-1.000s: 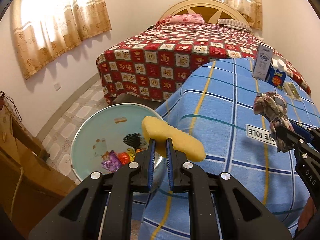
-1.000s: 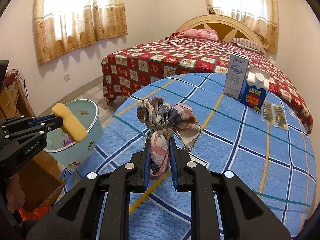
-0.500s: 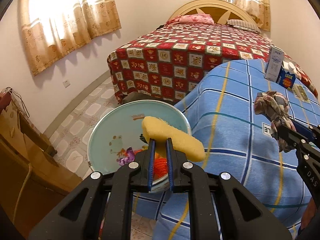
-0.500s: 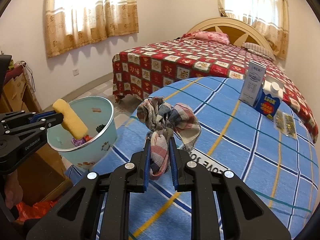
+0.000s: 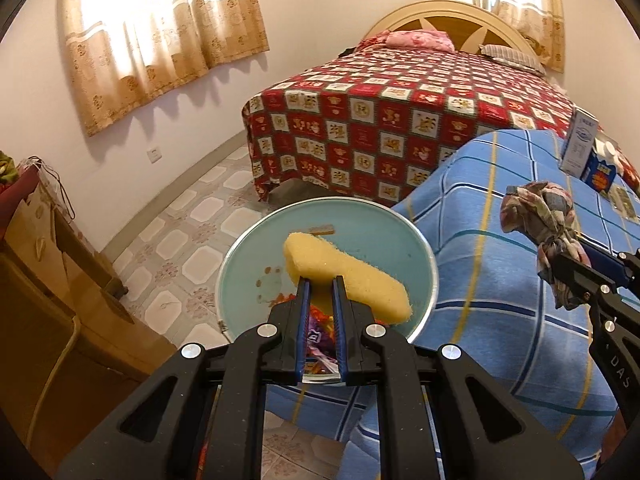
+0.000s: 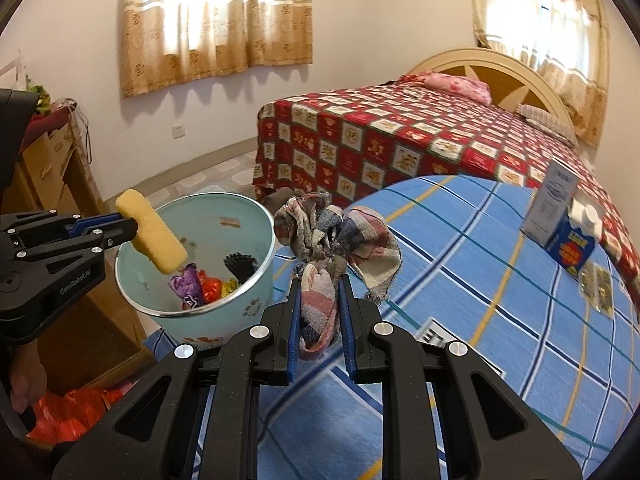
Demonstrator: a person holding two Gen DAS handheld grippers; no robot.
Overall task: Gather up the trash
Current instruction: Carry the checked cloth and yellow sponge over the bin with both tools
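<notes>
Held sponge in left hand-held gripper above bin; clamped rag in right hand-held gripper, right of bin. Risked rag snagging, missing bin.

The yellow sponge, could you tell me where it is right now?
The yellow sponge is clamped in the left gripper, above the open teal bin.

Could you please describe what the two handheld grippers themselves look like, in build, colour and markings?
Both the left gripper and the right gripper are matte black angular frames with cut-out openings and round silver bolt heads. Their fingers carry blue inner strips. The left one bears faint grey lettering on its side in the right wrist view. No cables show.
</notes>
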